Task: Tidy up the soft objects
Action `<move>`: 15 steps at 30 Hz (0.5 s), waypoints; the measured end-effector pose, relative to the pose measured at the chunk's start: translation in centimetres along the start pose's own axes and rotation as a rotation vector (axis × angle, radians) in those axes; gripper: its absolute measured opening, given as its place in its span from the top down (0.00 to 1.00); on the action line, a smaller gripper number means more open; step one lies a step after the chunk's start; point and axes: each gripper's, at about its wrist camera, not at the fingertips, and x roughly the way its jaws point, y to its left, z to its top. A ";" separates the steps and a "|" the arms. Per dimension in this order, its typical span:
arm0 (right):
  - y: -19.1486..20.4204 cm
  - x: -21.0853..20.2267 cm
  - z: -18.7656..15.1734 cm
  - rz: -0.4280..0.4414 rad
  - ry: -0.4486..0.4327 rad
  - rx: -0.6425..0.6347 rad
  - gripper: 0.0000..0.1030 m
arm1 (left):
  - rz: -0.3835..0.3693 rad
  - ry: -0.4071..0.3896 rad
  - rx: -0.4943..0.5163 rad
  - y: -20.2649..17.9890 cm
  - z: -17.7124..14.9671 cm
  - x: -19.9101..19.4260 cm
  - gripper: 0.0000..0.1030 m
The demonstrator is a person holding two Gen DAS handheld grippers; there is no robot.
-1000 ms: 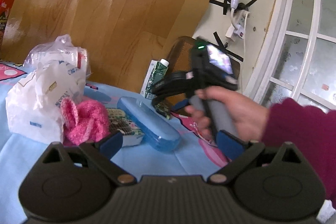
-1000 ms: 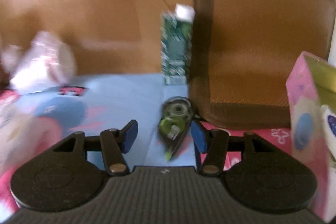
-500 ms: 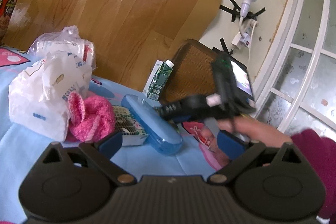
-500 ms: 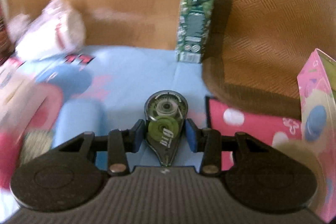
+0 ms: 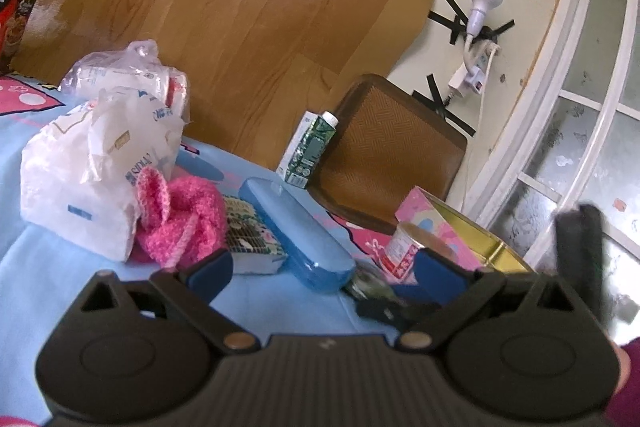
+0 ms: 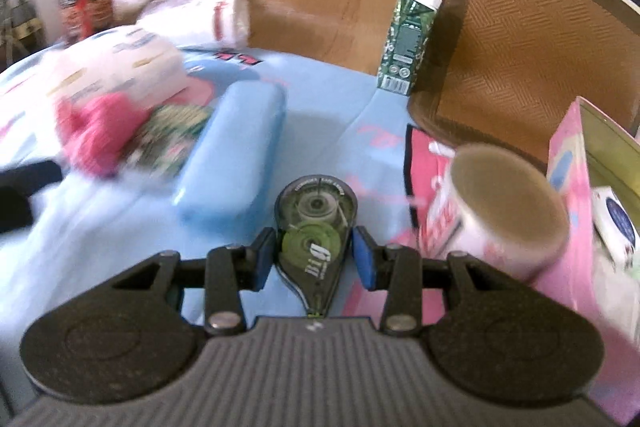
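the right gripper (image 6: 314, 258) now clamps a green tape dispenser (image 6: 315, 227) low in the centre of its view, where a second ago its jaws stood wider around the dispenser. the scene behind has slid sideways since, so the dispenser looks lifted and carried (probably toward the pink tin box (image 6: 576, 163) at right). the left gripper (image 5: 320, 273) hangs wide and empty at the bottom of its frame. the pink knitted piece (image 5: 180, 223) lies untouched at centre left on the surface (image 5: 60, 279), against the white plastic bag (image 5: 88, 179).
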 end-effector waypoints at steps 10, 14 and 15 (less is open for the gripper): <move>1.8 -6.8 -8.4 0.054 -0.141 -0.021 0.57 | -0.035 0.056 0.055 -1.0 -0.4 0.7 0.01; 1.7 -7.1 -9.7 0.063 -0.201 0.008 0.55 | -0.030 0.075 0.064 -1.2 -0.5 1.0 0.01; 1.4 -6.9 -9.6 0.071 -0.205 0.028 0.54 | -0.029 0.080 0.066 -1.2 -0.5 1.0 0.01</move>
